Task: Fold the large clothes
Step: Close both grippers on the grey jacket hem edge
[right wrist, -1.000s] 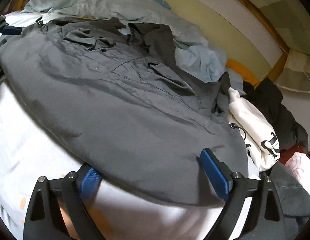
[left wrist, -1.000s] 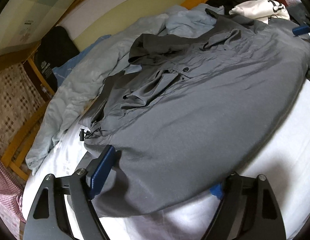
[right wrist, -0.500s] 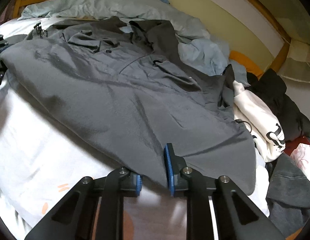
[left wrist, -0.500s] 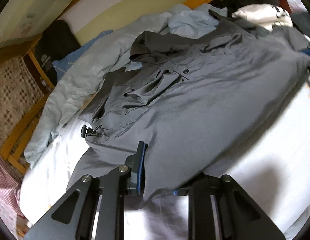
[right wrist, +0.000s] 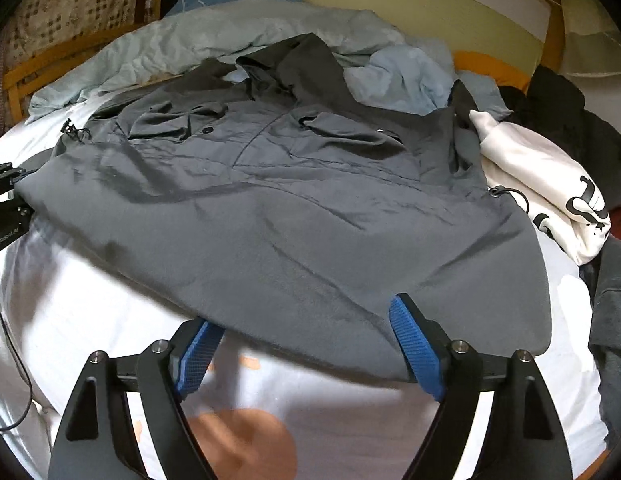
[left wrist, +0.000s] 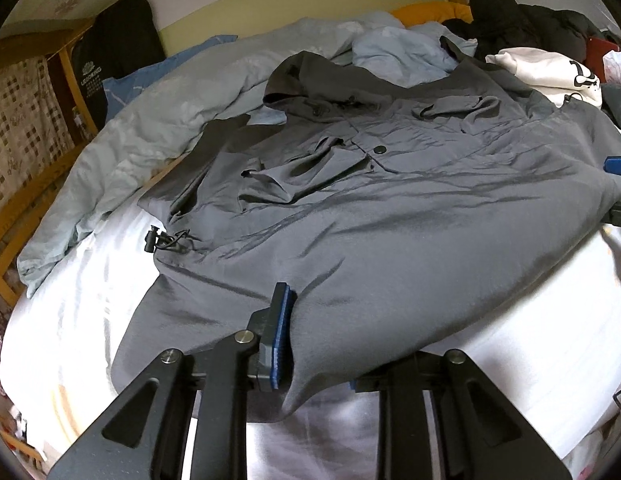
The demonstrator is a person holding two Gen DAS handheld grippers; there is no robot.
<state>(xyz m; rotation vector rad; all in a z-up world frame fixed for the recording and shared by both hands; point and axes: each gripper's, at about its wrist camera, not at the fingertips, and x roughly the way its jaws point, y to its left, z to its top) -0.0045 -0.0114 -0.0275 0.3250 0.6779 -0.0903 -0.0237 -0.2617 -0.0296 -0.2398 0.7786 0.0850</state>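
A large grey jacket [left wrist: 390, 208] lies spread on the white bed sheet [left wrist: 78, 304], collar at the far side; it also shows in the right wrist view [right wrist: 294, 216]. My left gripper [left wrist: 314, 348] is at the jacket's near hem, jaws partly open with a fold of hem between them; the right pad is hidden under the cloth. My right gripper [right wrist: 310, 344] is open wide at the near hem, its blue fingertips [right wrist: 414, 340] at the cloth's edge and holding nothing. The right gripper's tip shows at the right edge of the left wrist view [left wrist: 618, 166].
A pale blue duvet [left wrist: 182, 92] is bunched behind the jacket. A white printed garment [right wrist: 542, 184] and dark clothes [right wrist: 558, 108] lie at the right. A wooden bed rail [left wrist: 26, 196] runs along the left. A drawstring toggle [left wrist: 152, 238] lies at the jacket's left side.
Both grippers closed on the hem half a second ago. Now the right one has opened wide and let the cloth go; the left has opened partly, and the hem lies flatter.
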